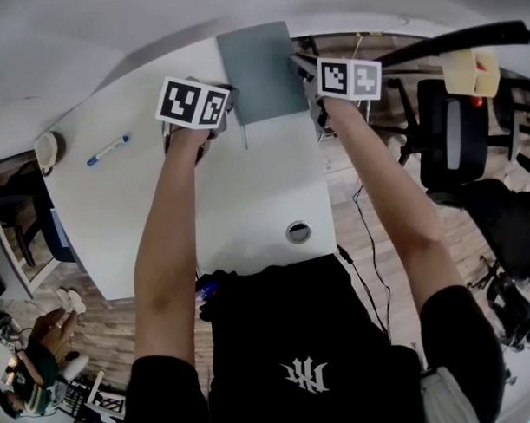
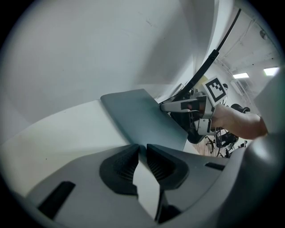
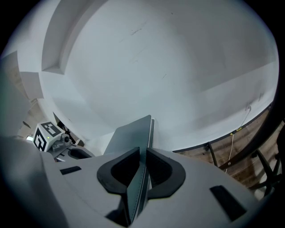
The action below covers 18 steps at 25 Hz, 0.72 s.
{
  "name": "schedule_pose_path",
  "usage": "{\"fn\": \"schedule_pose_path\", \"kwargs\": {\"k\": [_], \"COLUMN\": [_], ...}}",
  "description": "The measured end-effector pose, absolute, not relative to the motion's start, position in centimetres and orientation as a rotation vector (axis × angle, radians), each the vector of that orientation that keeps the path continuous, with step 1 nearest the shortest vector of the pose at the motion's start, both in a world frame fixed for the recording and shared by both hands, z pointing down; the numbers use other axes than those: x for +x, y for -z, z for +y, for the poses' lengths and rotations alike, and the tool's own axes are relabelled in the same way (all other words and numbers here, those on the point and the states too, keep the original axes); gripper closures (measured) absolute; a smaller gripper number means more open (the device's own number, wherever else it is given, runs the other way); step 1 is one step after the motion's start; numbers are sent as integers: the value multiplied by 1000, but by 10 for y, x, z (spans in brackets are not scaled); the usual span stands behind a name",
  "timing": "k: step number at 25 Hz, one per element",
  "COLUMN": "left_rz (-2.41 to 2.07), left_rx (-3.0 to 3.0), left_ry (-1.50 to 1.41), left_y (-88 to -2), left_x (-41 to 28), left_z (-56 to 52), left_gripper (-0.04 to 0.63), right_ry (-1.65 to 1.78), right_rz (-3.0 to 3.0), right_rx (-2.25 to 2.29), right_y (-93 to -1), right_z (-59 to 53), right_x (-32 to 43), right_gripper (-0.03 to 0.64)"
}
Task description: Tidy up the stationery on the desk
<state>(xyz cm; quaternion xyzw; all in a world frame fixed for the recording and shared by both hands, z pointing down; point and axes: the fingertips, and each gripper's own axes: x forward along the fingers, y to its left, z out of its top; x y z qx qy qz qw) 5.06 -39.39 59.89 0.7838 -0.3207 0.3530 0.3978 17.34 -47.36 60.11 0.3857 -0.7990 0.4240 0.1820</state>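
black shirt (image 1: 278, 327) fills the lower head view, nearest the lens. beyond it, one white desk (image 1: 247, 198) spans the middle. one grey notebook (image 1: 260, 68) is at upper centre, long axis running up the frame, top leaning slightly left. two grippers hold its near end: left gripper (image 2: 140, 149), jaws narrow, pinches the lower-left corner; right gripper (image 3: 143, 153) is clamped on the lower-right edge, cover edge-on between its jaws. one pen (image 1: 107, 150) lies at upper left, well apart.

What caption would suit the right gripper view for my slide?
Right gripper with jaws closed on the edge of a grey notebook, white desk beyond.
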Motion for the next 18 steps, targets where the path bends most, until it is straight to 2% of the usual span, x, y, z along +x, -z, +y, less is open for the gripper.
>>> {"fn": "schedule_pose_path", "kwargs": {"k": [13,18], "left_rz": [-844,-893], "left_rx": [2023,2083], "left_ry": [-896,-915], "left_y": [-597,-583], "left_x": [50,39], "left_z": [-395,-392], "left_gripper": [531,529], "right_ry": [-1158,-1084], "right_rz": [-2288,-2409], "right_rx": [1092,1148], "right_y": [-598,-566], "right_z": [-476,-472], "right_x": [173,179], "right_gripper": [548,549]}}
